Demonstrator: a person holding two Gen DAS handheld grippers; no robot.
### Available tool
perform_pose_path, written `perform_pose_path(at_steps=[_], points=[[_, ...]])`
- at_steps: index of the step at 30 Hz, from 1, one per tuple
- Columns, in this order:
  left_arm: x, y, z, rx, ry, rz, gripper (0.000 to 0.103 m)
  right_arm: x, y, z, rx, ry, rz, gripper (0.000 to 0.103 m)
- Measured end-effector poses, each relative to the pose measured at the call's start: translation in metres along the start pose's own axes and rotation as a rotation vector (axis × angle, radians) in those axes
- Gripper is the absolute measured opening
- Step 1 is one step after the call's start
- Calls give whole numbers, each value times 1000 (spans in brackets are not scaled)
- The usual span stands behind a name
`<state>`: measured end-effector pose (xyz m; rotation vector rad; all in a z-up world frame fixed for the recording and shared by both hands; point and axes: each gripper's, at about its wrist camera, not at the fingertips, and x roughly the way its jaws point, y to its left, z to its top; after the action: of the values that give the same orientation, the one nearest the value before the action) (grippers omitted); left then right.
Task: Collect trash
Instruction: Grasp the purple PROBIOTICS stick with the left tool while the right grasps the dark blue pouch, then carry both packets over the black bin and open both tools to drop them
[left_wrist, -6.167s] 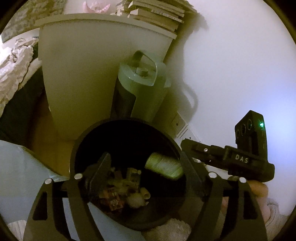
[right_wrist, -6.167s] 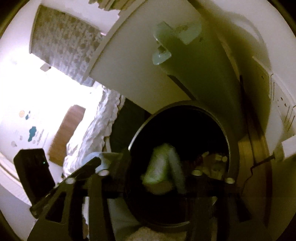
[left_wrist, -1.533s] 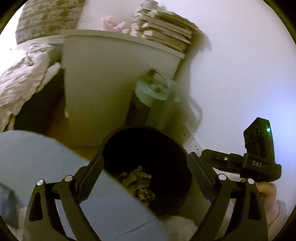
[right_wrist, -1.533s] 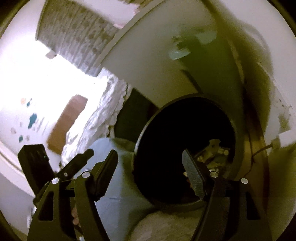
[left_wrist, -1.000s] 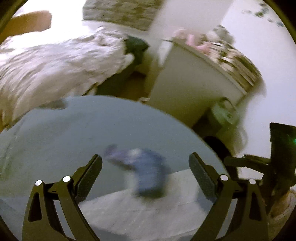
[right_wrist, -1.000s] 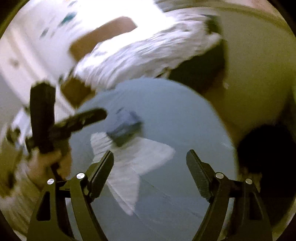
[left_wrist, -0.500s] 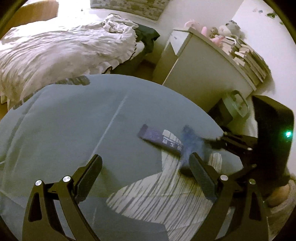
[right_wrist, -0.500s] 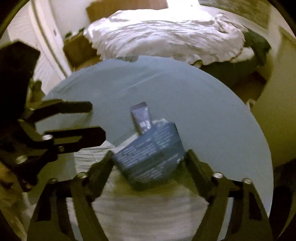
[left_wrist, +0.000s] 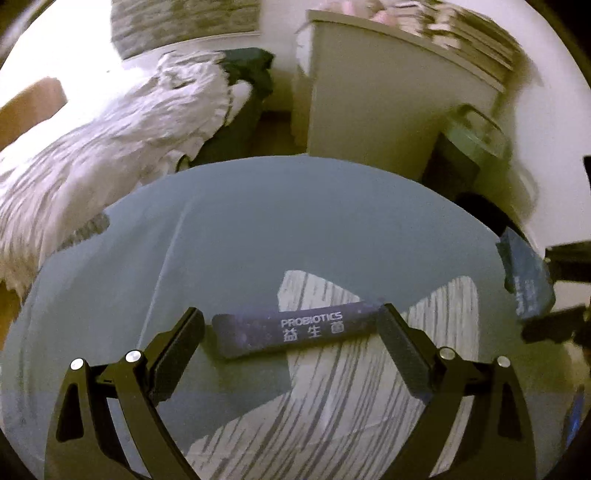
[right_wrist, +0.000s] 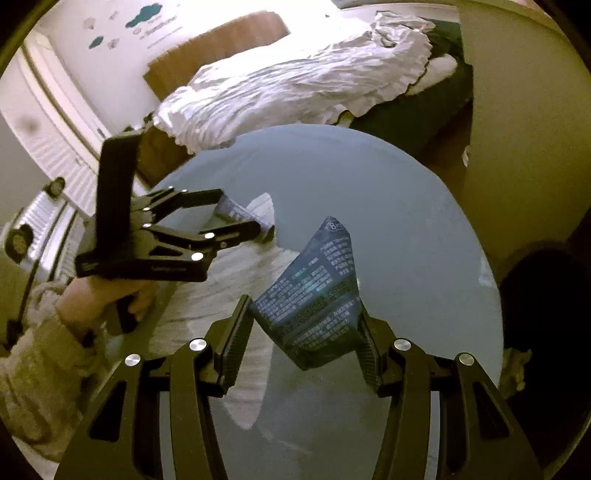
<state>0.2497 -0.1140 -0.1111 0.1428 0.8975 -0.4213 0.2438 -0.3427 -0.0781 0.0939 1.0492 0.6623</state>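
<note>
A dark blue probiotics sachet (left_wrist: 291, 328) lies flat on the round glass table (left_wrist: 258, 221). My left gripper (left_wrist: 291, 332) is open, its jaws level with the sachet's two ends. The sachet also shows in the right wrist view (right_wrist: 236, 212) between the left gripper's (right_wrist: 240, 212) jaws. My right gripper (right_wrist: 304, 328) is shut on a crumpled dark blue printed packet (right_wrist: 314, 291), held just above the glass. That packet shows at the right edge of the left wrist view (left_wrist: 524, 277). The black trash bin (right_wrist: 535, 291) stands on the floor right of the table.
A bed with a rumpled white duvet (right_wrist: 295, 85) lies beyond the table (right_wrist: 406, 221). A white cabinet (left_wrist: 388, 99) topped with books stands at the far right, with a green jug (left_wrist: 469, 147) beside it. A striped rug (left_wrist: 351, 406) shows through the glass.
Both grippers swung from the bin to the table. The right gripper closed on the blue packet. The left gripper moved down and forward until the sachet lies between its open jaws.
</note>
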Motion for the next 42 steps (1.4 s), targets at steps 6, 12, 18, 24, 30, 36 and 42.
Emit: perform_pose_path(at_steps=[6,12,18,24,30,36,42], points=[[-5,-3,-3,265,34,-38,93,-14,-4,-14,32,-5,31,52],[5,5,1,284,44,-94,71,-13,1,-17,35,-1,35,52],[7,9,10,109,-9,-76,9,-10,4,-16,41,0,38,52],[-8,4,3,-47,-42,-163,6,-24,-3,-20,82,-44,57,52],[-42,-65,21,-22,-98,-184,6,-56,-31,-36,165,-127,72,52],[-63,-173,49,136,-164,-209,6,-108,-82,-71,318,-278,17,52],[-54,-252,64,218,-181,-283,6,-154,-136,-113,476,-404,-53,52]])
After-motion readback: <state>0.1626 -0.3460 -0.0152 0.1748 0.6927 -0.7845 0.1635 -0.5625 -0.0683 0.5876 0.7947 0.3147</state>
